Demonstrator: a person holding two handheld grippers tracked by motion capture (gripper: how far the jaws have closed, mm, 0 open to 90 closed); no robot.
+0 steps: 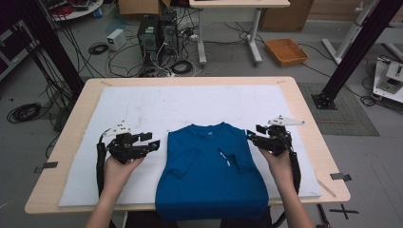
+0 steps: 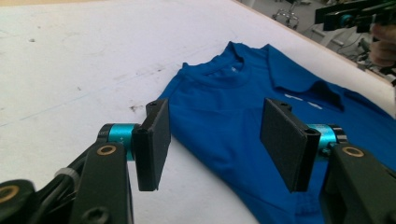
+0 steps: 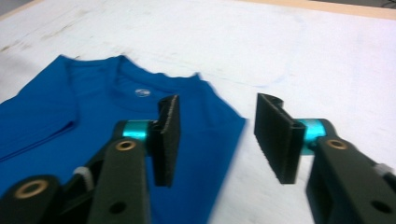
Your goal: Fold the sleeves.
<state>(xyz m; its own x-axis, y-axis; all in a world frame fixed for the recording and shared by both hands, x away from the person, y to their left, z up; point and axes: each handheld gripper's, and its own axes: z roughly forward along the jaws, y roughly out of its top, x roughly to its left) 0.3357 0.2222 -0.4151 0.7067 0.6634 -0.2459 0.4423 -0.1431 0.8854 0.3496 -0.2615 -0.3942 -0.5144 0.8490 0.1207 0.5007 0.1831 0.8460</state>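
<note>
We hold the left gripper [image 1: 153, 141] and right gripper [image 1: 251, 135] with jaws apart and empty, flanking the blue T-shirt [image 1: 209, 166] on the white mat [image 1: 142, 107]. The right gripper view reveals the collar label [image 3: 142, 92].

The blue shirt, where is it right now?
In the high view the shirt lies flat on the white mat, at the table's near edge, between the left gripper and right gripper.

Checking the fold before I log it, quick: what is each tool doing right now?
Left tool: open, holding nothing, beside the blue T-shirt.
Right tool: open, holding nothing, at the shirt's other edge.
</note>
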